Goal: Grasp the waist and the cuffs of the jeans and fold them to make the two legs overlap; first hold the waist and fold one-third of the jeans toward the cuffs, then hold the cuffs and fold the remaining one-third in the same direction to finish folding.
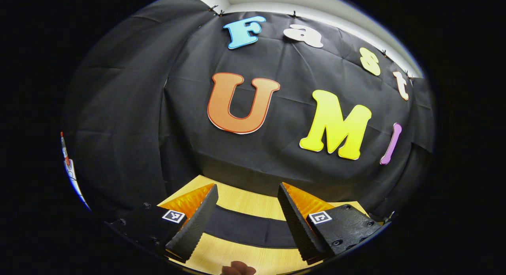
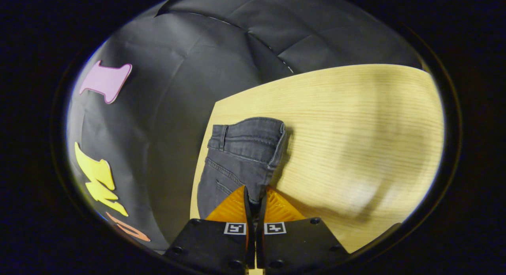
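Observation:
Dark grey jeans [image 2: 243, 152] lie on the wooden table [image 2: 355, 128] in the right gripper view, waistband and belt loops at the far end by the table's left edge. My right gripper [image 2: 257, 195] is shut on a fold of the jeans' fabric, near their right edge. In the left gripper view, my left gripper [image 1: 248, 188] stands open above the table [image 1: 245, 201]. A dark band of the jeans [image 1: 249, 229] runs across the table between and below its black fingers [image 1: 195, 223], apart from the pads.
The black cloth wall [image 1: 158, 109] rises just behind the table's far edge. A wide bare stretch of wood lies to the right of the jeans in the right gripper view. A person's fingertip [image 1: 237, 269] pokes in at the bottom of the left gripper view.

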`<state>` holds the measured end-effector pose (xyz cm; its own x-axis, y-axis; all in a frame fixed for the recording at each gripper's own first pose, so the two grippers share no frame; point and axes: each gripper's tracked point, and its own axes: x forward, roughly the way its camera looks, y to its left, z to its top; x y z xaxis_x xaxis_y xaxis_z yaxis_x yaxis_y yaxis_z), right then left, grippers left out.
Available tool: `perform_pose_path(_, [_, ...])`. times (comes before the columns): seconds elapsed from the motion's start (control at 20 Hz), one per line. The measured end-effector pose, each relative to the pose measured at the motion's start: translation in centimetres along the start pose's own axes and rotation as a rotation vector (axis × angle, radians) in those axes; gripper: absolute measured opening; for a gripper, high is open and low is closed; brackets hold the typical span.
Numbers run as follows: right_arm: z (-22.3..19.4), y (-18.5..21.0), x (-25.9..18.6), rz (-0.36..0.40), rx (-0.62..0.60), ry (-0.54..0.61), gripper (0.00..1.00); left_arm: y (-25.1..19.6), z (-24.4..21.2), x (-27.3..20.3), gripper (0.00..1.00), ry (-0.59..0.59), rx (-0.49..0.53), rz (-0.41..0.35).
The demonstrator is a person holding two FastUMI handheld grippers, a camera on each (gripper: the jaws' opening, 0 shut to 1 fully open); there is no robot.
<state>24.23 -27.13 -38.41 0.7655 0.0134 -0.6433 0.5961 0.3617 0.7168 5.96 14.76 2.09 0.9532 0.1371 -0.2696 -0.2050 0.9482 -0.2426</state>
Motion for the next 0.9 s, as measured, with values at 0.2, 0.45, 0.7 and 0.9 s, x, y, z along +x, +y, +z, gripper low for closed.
perform_pose_path(0.2, [0.1,2.0,-1.0,0.006,-0.113,-0.033,0.02,0.8,-0.2,-0.8,0.98,0.021,-0.015,0.006])
perform_pose_path(0.45, [-1.1,9.4,-4.8,0.054,-0.453,-0.127,0.02,1.1,-0.7,-1.4,0.98,0.031,0.002,-0.002])
perform_pose_path(0.7, [-5.1,15.8,-8.9,0.147,-0.775,-0.2,0.02,1.0,-1.3,-1.6,0.98,0.037,-0.006,-0.018])
perform_pose_path(0.9, [-6.5,20.1,-13.1,0.238,-0.966,-0.219,0.02,2.4,-1.7,-1.7,0.98,0.036,-0.022,-0.002])
